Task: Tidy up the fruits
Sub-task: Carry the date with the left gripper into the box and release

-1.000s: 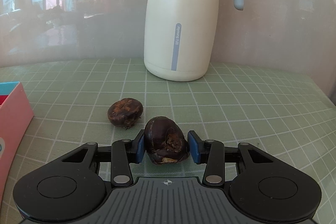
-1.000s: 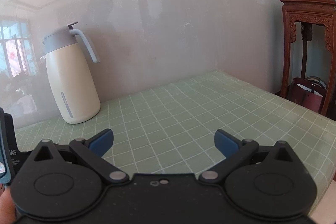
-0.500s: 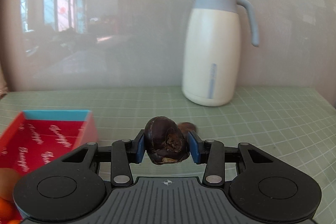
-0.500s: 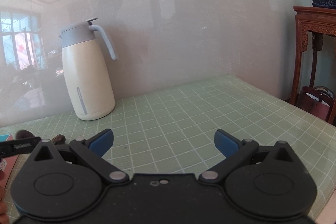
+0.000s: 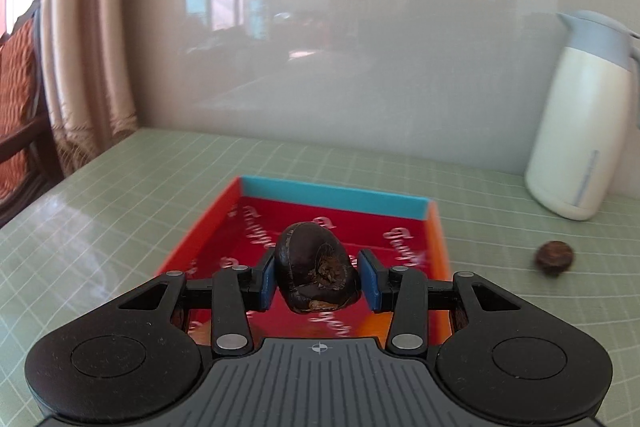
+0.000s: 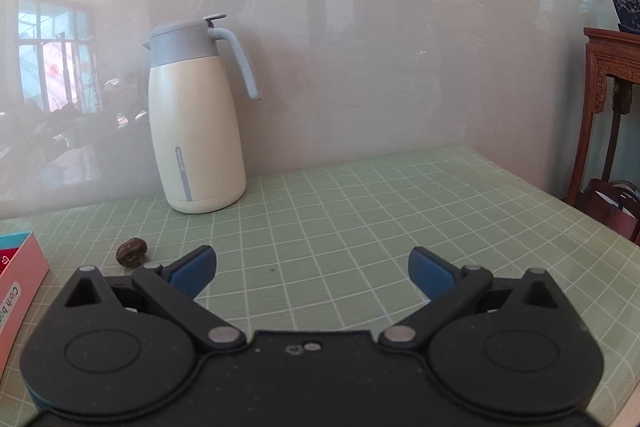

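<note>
Here the left gripper (image 5: 318, 281) fingers (image 5: 267, 281) clamp a dark chestnut (image 5: 316, 277) above the red box (image 5: 436, 239).

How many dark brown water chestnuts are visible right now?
2: one clamped in the left tool over the red box; one loose on the table near the jug. Others may be hidden.

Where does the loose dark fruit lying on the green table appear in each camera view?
Left wrist view: loose fruit at right edge, on the table, right of the red box.
Right wrist view: loose fruit at lower left, just beyond the hand-held gripper.
Shared landmark: cream jug.
</note>
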